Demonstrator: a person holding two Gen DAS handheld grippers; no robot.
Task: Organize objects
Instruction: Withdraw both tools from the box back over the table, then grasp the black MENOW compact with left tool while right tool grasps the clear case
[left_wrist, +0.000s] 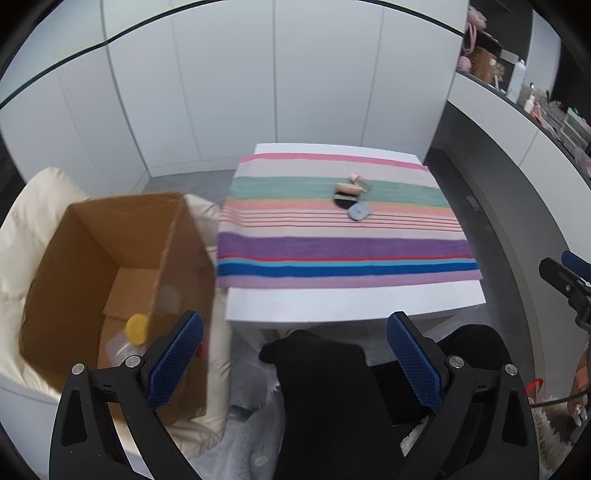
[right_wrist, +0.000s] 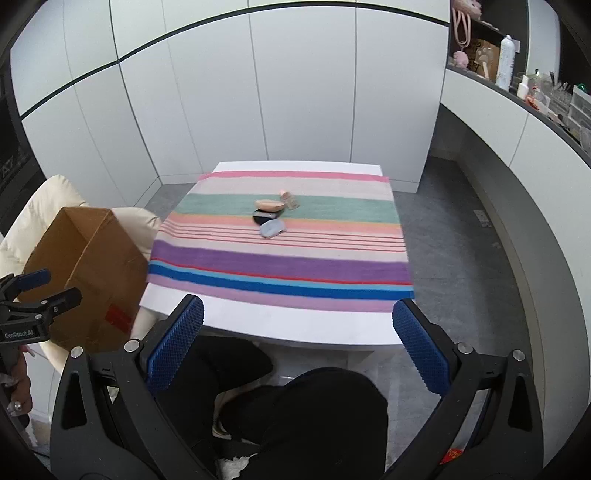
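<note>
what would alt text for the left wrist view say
The open left gripper hangs empty before a white table with a striped cloth holding a few small items; left, a cardboard box contains a yellow-capped bottle.

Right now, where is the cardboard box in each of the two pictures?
Left wrist view: the cardboard box fills the lower left, open top facing the camera.
Right wrist view: the cardboard box sits at the left edge, seen from outside.
Shared landmark: the striped cloth, right of the box.
</note>
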